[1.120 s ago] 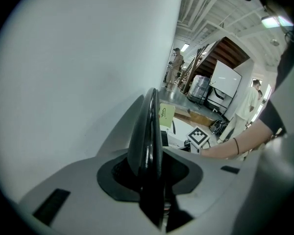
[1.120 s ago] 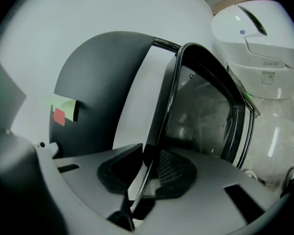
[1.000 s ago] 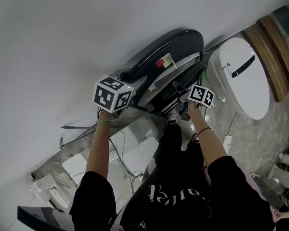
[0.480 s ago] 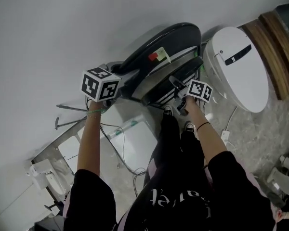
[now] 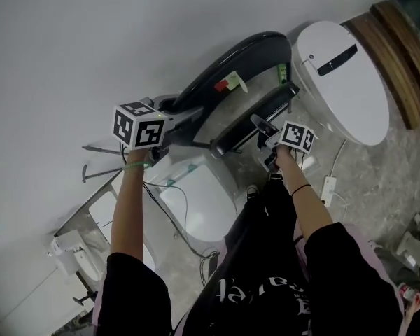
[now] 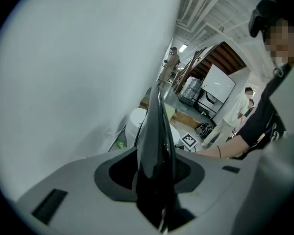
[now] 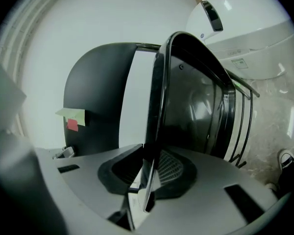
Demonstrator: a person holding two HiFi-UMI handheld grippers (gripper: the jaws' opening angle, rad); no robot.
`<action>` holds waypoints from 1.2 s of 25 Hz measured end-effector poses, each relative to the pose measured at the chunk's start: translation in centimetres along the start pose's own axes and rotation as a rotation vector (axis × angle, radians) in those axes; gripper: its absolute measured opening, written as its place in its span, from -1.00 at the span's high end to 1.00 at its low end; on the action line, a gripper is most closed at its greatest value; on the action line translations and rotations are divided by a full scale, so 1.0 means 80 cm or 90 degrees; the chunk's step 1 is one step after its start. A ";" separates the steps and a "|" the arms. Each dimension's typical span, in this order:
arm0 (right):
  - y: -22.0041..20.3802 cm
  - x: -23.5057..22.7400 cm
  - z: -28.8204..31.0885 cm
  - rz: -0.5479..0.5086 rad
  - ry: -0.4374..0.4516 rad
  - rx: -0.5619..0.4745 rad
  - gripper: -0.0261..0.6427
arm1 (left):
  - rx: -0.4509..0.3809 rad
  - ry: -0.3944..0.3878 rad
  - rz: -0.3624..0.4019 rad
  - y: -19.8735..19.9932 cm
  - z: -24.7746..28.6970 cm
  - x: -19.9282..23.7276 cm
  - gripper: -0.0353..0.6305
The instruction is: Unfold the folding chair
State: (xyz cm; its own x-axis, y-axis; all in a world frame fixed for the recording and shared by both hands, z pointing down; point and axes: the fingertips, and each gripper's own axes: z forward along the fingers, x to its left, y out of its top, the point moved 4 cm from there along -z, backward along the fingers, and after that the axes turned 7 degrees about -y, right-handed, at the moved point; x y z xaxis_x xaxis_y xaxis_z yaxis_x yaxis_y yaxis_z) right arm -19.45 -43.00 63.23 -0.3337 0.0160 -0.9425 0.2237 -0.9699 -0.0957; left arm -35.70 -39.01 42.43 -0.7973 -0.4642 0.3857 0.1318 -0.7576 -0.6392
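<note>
White toilet (image 5: 343,82) just beside folding chair (image 5: 231,68), wall (image 5: 91,47) behind

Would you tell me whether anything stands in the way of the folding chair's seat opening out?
Nothing visible lies between the seat and the backrest. A white toilet stands close beside the seat's end, and the person's shoe is just in front; either might crowd it.
</note>
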 end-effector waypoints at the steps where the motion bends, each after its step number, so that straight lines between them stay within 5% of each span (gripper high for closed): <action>1: -0.004 -0.005 -0.006 -0.001 0.005 -0.003 0.71 | -0.001 -0.002 0.004 -0.003 0.002 -0.004 0.46; 9: -0.025 -0.035 -0.061 -0.002 0.011 -0.030 0.69 | 0.022 0.044 0.057 -0.011 0.014 -0.024 0.47; 18: -0.088 -0.104 -0.150 0.036 0.012 -0.097 0.62 | 0.020 -0.013 0.073 -0.029 0.036 -0.041 0.47; 24: -0.152 -0.214 -0.269 0.043 -0.001 -0.129 0.55 | 0.003 -0.004 0.076 -0.077 0.083 -0.106 0.49; 30: -0.164 -0.237 -0.281 0.037 0.050 -0.151 0.54 | 0.031 -0.066 0.060 -0.095 0.096 -0.128 0.55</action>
State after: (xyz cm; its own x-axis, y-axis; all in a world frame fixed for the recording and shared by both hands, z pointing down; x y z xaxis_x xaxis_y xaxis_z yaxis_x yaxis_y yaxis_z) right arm 4.50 -25.10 75.18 -0.2435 -0.0108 -0.9698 0.4517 -0.8861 -0.1036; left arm -24.05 -32.03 48.42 -0.7158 -0.5769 0.3934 0.2334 -0.7287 -0.6439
